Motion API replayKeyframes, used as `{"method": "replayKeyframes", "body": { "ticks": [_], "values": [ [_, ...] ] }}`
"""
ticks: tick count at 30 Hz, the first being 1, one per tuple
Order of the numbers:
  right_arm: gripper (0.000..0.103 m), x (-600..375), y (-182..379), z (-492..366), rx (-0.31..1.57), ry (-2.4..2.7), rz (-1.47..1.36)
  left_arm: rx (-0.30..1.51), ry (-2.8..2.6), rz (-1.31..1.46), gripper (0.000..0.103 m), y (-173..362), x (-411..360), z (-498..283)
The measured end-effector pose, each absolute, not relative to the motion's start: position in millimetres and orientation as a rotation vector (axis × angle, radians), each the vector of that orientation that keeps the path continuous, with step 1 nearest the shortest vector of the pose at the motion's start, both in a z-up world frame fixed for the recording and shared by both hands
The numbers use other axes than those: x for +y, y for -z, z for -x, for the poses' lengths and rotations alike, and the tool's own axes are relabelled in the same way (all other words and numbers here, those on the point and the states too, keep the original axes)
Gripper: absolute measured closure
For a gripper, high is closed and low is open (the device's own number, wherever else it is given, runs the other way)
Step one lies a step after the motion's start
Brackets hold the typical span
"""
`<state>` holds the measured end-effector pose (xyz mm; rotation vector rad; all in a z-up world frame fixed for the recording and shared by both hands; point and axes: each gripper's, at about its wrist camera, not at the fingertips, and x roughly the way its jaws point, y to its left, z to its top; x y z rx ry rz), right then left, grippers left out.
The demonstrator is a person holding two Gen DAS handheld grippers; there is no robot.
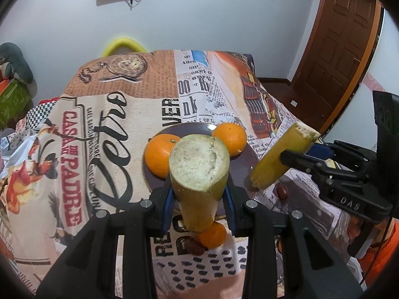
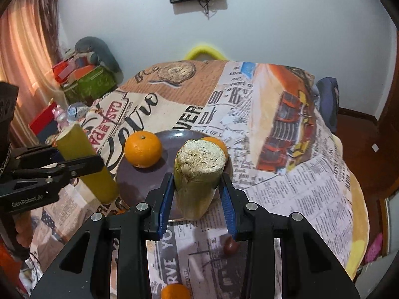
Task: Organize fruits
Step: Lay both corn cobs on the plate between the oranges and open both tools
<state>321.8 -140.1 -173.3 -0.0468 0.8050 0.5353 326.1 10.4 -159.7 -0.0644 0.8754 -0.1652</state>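
On the left, the left claw [image 1: 199,199] is clamped around a yellow-green sugarcane piece [image 1: 199,174], its blue pads pressing on both sides. That piece is held in the air just in front of the dark plate [image 1: 247,159], over the near part of the table [image 1: 119,114]; its long axis runs along the claw's line of sight, with the pale, rough cut end pointing up and away toward the plate.

In the middle, the plate already carries two oranges [image 1: 160,155], one on its left side and one at its far edge, so part of the sorting looks done. A third orange [image 1: 212,234] and a small dark red fruit [image 1: 197,248] lie on the printed cloth nearer than the plate, not yet collected.

On the right, the right claw [image 2: 197,196] grips a second cane piece [image 2: 199,174] in the same way, above the plate's near rim. Seen from the left wrist view, it tilts, cut end up and to the right. Both pieces have yet to be set down, I judge.
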Motion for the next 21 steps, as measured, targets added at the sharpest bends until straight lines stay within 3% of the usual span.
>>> {"method": "replayKeyframes", "body": {
  "ticks": [21],
  "values": [
    [0.069,-109,196,-355,0.834,-0.613,0.045,0.892,0.160,0.105,0.068,191,10,-370]
  ]
}}
